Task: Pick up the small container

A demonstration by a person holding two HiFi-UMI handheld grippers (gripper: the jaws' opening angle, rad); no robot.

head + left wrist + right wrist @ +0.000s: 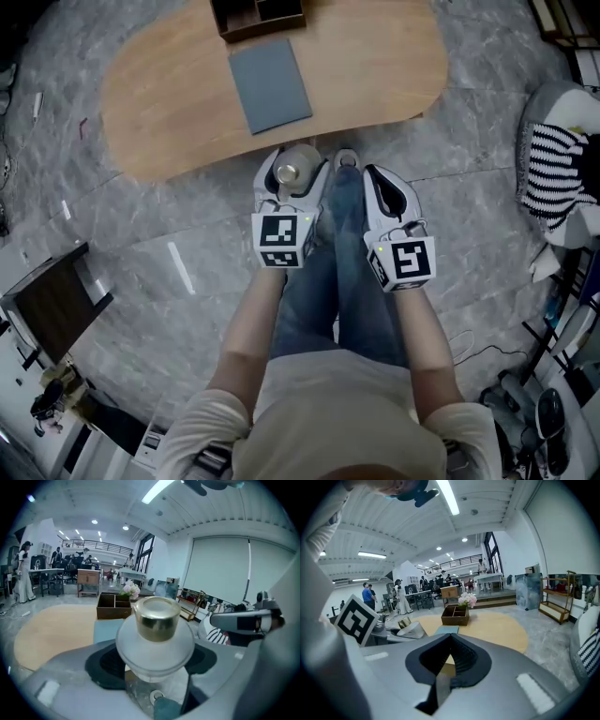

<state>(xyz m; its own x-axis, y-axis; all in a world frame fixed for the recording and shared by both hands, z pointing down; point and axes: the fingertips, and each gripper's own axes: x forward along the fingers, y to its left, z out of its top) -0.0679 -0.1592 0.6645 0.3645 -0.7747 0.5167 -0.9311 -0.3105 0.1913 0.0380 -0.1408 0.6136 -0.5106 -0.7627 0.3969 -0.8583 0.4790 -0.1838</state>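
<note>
Left tool [296, 163] level, clasping small container [156, 620], right tool [377, 178] closed

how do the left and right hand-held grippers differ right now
The left hand-held gripper is shut on a small frosted white container with a gold cap; the right hand-held gripper has its jaws together, nothing between them. In the head view the left one sits slightly nearer the edge of the oval wooden table than the right one. Both are grey, black-padded and carry a black-and-white marker cube.

Ceiling strip lights [449, 498] give bright, even light; gripper views bend and darken at the edges.
</note>
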